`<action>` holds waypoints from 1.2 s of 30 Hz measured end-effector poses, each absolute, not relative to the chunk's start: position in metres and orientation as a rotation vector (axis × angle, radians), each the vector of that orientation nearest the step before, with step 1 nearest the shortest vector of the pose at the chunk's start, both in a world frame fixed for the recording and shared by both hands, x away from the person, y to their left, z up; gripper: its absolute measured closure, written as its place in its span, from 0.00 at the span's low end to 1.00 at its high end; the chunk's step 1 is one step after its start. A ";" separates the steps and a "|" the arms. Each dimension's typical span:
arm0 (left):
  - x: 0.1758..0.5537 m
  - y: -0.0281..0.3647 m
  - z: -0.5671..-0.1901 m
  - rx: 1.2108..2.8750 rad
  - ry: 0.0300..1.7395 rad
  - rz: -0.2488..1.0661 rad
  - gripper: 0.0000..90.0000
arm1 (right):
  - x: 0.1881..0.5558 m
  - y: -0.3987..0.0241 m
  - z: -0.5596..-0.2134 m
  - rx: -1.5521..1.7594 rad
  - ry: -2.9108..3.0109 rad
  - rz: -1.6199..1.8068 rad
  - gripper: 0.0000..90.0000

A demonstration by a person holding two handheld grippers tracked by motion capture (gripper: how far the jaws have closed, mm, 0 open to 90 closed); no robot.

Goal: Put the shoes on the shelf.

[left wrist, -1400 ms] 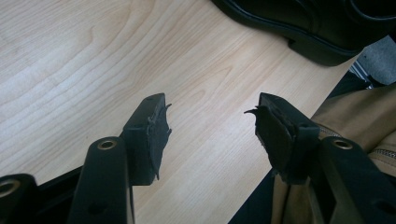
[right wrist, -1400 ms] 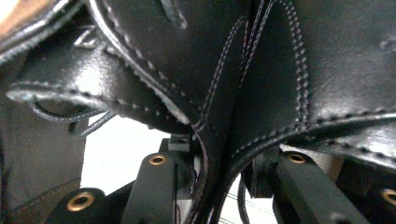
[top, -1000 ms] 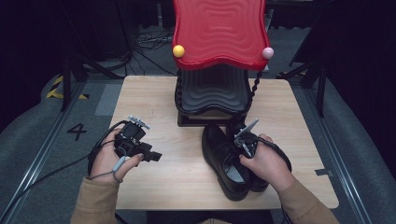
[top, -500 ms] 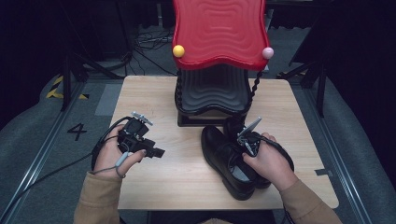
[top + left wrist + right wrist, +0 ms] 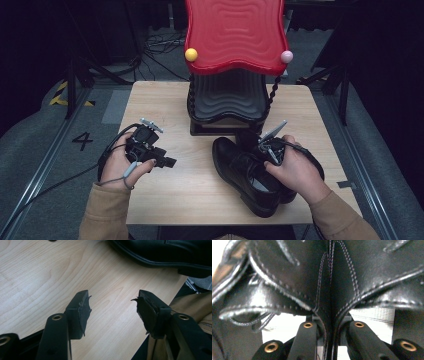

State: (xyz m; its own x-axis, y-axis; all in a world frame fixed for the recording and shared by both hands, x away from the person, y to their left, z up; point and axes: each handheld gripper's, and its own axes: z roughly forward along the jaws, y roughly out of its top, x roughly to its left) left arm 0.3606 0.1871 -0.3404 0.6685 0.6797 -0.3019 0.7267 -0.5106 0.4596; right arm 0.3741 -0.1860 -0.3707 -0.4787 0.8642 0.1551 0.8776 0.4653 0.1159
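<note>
The right hand-held gripper [image 5: 266, 145] is clamped on the pressed-together collars of two black shoes [image 5: 252, 175] near the counter's [image 5: 165, 105] right front, and that thin pinch could slip while the left hand-held gripper [image 5: 112, 312] idles, jaws apart.

left tool [image 5: 167, 162] over wooden table [image 5: 165, 105] | right tool [image 5: 265, 150] at black shoes [image 5: 245, 172]

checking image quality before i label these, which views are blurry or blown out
Right gripper view: the black leather shoes sit so close they are soft, and the gaps beneath are blown out white. Left gripper view: the light wooden table is sharp, evenly lit. High view: table well lit, surroundings dark, the glossy red wavy stand top shows mild sheen.
</note>
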 end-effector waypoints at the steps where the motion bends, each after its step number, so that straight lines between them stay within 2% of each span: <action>1: 0.360 0.188 -0.341 2.322 1.085 -0.109 0.49 | 0.373 -0.187 -0.367 -1.560 -2.623 -0.279 0.91; 36: 0.359 0.195 -0.338 2.296 1.098 -0.102 0.48 | 0.351 -0.197 -0.226 -1.530 -2.717 -0.324 0.91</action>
